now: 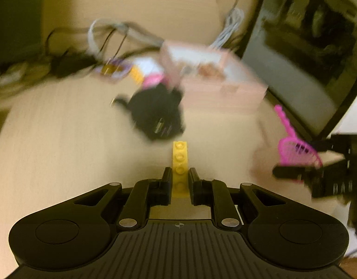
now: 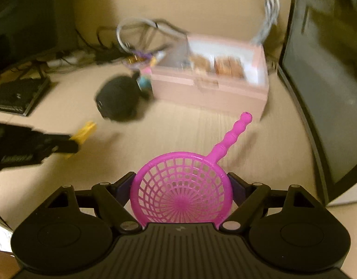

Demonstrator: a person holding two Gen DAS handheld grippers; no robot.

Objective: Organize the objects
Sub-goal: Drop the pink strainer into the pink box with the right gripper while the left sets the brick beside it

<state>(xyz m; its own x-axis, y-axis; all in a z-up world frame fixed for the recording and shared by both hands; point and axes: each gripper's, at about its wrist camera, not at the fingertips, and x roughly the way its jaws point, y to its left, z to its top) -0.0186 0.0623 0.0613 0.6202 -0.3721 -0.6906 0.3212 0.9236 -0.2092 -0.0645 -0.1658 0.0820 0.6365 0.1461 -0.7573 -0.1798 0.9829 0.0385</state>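
Note:
My left gripper [image 1: 180, 174] is shut on a long yellow toy brick [image 1: 180, 160] that sticks out forward above the table. My right gripper [image 2: 181, 179] is shut on the round basket of a pink toy strainer [image 2: 181, 195], its handle pointing ahead to the right. An open pink box [image 2: 213, 88] with small items inside stands ahead of both grippers; it also shows in the left wrist view [image 1: 220, 86]. The right gripper with the strainer shows at the right of the left view [image 1: 296, 169]. The left gripper with the brick shows at the left of the right view [image 2: 69, 144].
A black rounded object [image 1: 155, 114] lies left of the box, also in the right view [image 2: 119, 100]. Small toys and tangled cables [image 2: 136, 46] lie behind it. A dark monitor [image 2: 329, 81] stands on the right. A keyboard [image 2: 15, 97] lies at far left.

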